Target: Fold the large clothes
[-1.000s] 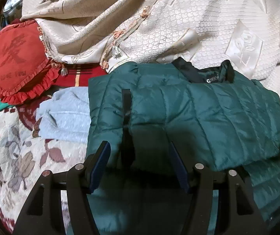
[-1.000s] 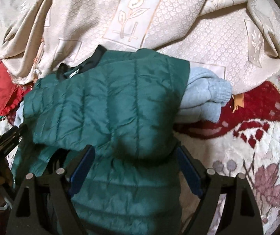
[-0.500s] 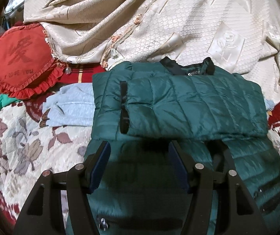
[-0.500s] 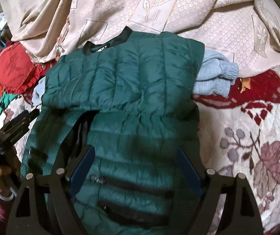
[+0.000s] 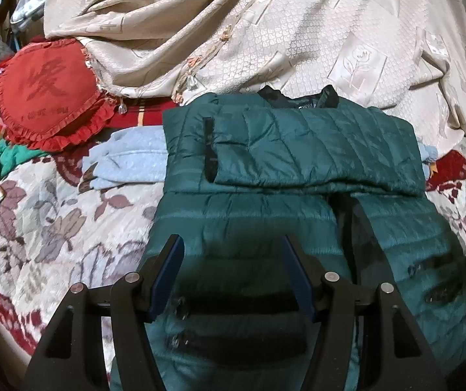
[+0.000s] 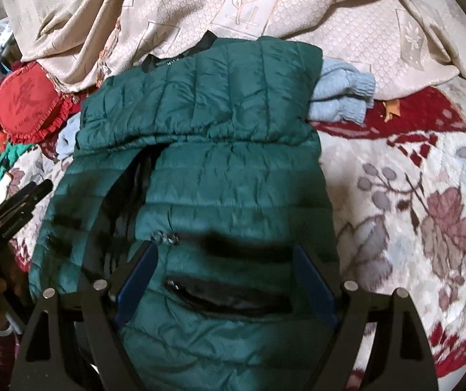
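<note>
Green quilted puffer jacket (image 5: 298, 150) lying on a floral bedspread (image 5: 47, 224), sleeves folded across its chest

Left wrist view: the left gripper (image 5: 233, 260) hovers wide over the glossy, stitched lower front, holding nothing; a ruffled red cushion (image 5: 47, 94) bears a large character, a pale blue knit (image 5: 128, 163) lies beside the jacket, and the collar label is too small to read. Right wrist view: the right gripper (image 6: 226, 270) is spread wide over a zipped pocket (image 6: 229, 296), gripping nothing; cream embossed fabric (image 6: 252, 3) with a tulip motif lies behind
</note>
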